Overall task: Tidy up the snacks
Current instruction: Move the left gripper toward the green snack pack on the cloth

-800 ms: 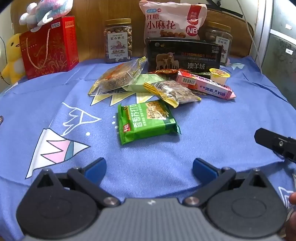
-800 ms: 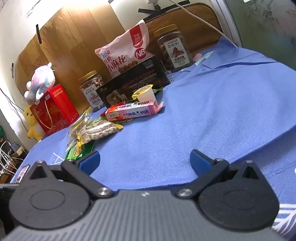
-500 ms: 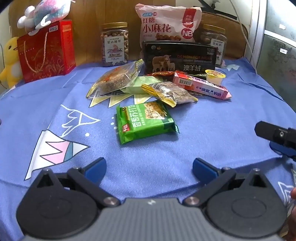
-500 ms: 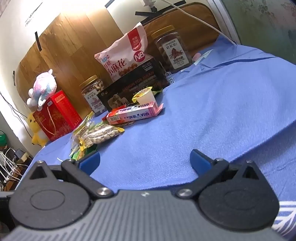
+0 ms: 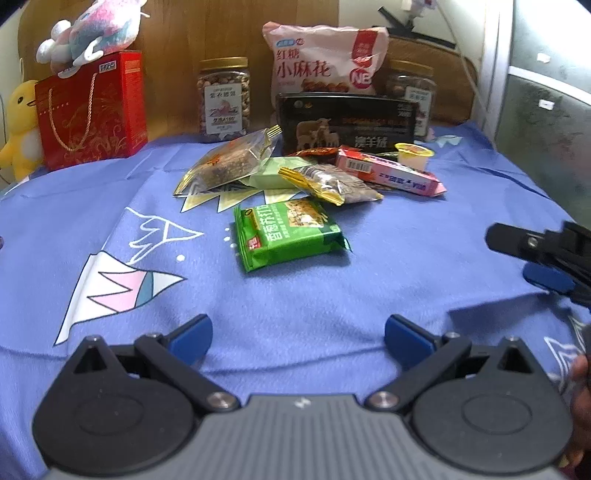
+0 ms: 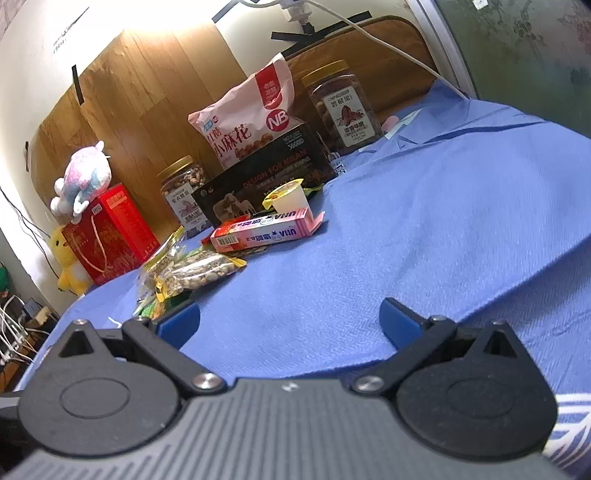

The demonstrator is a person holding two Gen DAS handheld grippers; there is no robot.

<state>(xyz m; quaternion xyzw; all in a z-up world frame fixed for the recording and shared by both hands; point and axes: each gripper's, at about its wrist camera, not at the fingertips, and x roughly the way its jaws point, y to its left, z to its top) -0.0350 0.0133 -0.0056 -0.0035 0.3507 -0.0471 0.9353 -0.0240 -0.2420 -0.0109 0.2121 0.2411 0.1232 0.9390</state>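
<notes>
Starting the approach with nothing grasped yet.
I hold the left gripper (image 5: pixel 297 338) and right gripper (image 6: pixel 290 321) released; the green packet (image 5: pixel 286 232) lies mid-table, nearest me, needing a forward reach.

Matt woven cloth (image 5: pixel 369 288) covers the table. The green packet (image 5: pixel 288 232) is glossy plastic film, the jar (image 5: pixel 224 99) clear plastic, the back panel (image 5: pixel 207 33) grained wood.
</notes>
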